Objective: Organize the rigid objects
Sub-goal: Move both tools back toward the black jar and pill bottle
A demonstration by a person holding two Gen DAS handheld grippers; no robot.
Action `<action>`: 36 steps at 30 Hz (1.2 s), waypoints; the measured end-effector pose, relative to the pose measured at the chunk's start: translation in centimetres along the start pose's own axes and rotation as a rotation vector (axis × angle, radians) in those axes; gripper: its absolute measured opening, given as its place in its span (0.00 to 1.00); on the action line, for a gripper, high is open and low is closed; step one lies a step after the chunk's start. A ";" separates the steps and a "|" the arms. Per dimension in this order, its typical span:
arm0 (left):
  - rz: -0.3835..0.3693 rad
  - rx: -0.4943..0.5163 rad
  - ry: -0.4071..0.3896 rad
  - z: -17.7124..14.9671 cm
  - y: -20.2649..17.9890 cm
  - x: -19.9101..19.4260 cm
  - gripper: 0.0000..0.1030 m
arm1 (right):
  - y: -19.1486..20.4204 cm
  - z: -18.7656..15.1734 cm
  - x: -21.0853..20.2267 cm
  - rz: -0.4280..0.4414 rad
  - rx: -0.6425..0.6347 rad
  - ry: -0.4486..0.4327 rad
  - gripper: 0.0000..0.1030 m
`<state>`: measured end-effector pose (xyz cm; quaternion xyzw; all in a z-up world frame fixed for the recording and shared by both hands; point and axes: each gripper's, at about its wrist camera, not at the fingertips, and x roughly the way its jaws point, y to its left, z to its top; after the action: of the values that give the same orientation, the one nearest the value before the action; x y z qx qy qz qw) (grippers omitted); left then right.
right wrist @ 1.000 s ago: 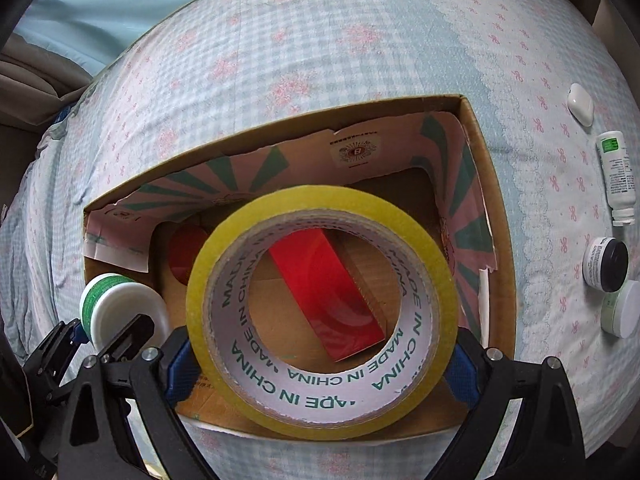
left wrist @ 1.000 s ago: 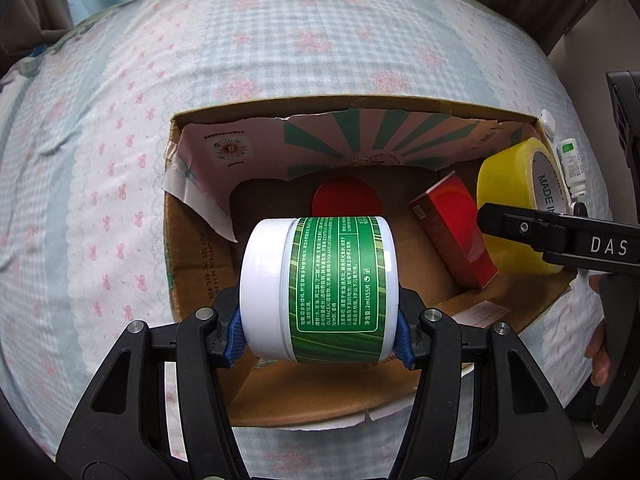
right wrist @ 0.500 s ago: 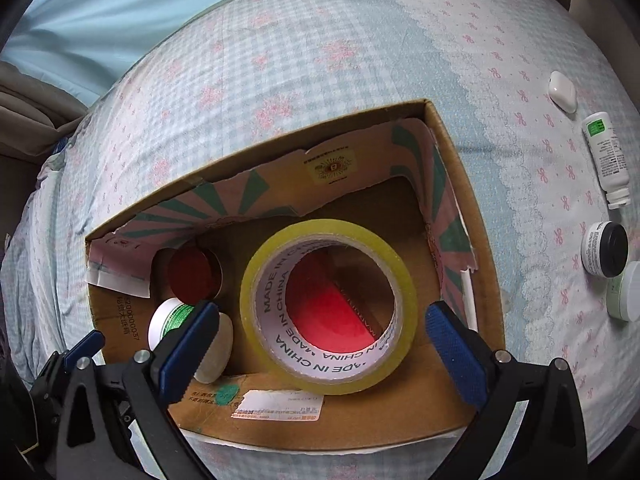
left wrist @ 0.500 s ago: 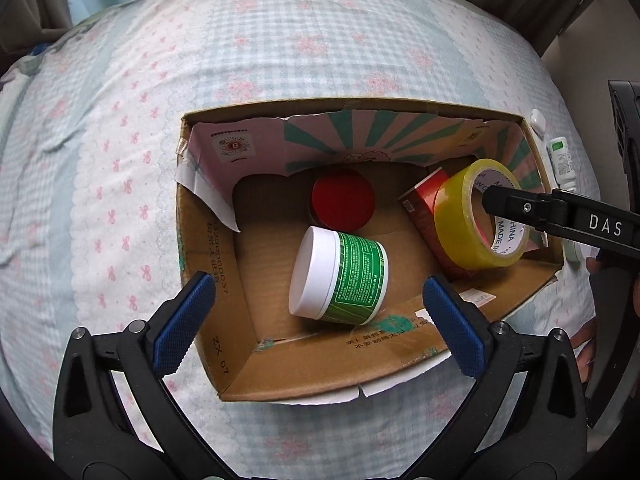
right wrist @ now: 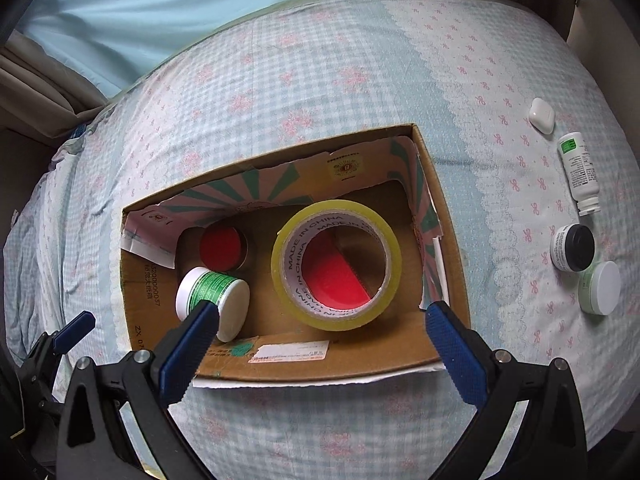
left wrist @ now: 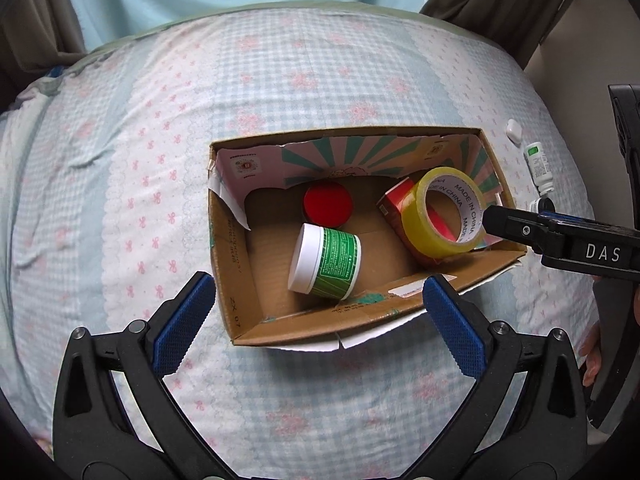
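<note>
Both grippers were wide open and held nothing. The left gripper [left wrist: 316, 312] hung at the bottom of its frame, over the near edge of the cardboard box [left wrist: 236, 280] on the bed [left wrist: 120, 200]. In the middle of the box, a white jar with a green label [left wrist: 326, 264] lay on its side. Just above it stood a red-lidded tin [left wrist: 328, 203]. At the right, a yellow tape roll [right wrist: 336, 264] leaned on a red box [left wrist: 394, 206]. The right gripper [right wrist: 320, 344] hung low too. At the right edge of its frame, a white bottle [right wrist: 580, 172], a black-lidded jar [right wrist: 572, 247] and a white-lidded jar [right wrist: 602, 288] lay on the bed.
</note>
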<state>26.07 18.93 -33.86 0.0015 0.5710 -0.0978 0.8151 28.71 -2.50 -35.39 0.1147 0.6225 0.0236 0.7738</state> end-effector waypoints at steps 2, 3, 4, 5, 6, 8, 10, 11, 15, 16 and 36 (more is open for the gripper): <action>0.001 0.003 -0.020 -0.3 -0.3 -1.7 1.00 | 0.0 -0.6 -1.6 -0.005 -0.012 -0.019 1.00; 0.002 0.002 -0.027 -0.5 -0.6 -2.5 1.00 | 0.1 -0.9 -2.6 -0.011 -0.021 -0.029 1.00; -0.003 -0.003 -0.034 -0.6 -0.9 -3.2 1.00 | 0.1 -1.4 -3.5 -0.014 -0.031 -0.039 1.00; -0.015 -0.009 -0.043 -0.8 -1.2 -4.0 1.00 | 0.1 -1.8 -4.4 -0.017 -0.045 -0.044 1.00; -0.029 -0.015 -0.054 -1.0 -1.5 -4.9 1.00 | 0.0 -2.2 -5.4 -0.023 -0.060 -0.047 1.00; -0.039 -0.016 -0.073 -1.2 -2.4 -6.4 1.00 | -0.2 -3.0 -7.6 -0.049 -0.082 -0.069 1.00; -0.038 0.002 -0.095 -1.5 -3.7 -7.7 1.00 | -0.9 -3.8 -9.9 -0.067 -0.092 -0.100 1.00; -0.037 0.015 -0.107 -1.6 -4.5 -8.2 1.00 | -1.4 -4.3 -11.0 -0.076 -0.097 -0.119 1.00; -0.064 0.071 -0.158 -1.9 -7.8 -10.4 1.00 | -4.3 -6.1 -14.9 -0.119 -0.093 -0.185 1.00; -0.078 0.082 -0.175 -1.9 -8.7 -10.9 1.00 | -5.2 -6.6 -15.8 -0.123 -0.086 -0.200 1.00; -0.094 0.165 -0.181 -1.3 -32.4 -5.5 1.00 | -29.1 -4.8 -18.8 -0.088 -0.054 -0.199 1.00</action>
<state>17.84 -11.79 -25.60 0.0329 0.4846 -0.1822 0.8549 16.73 -33.49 -24.38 0.0680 0.5462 -0.0052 0.8349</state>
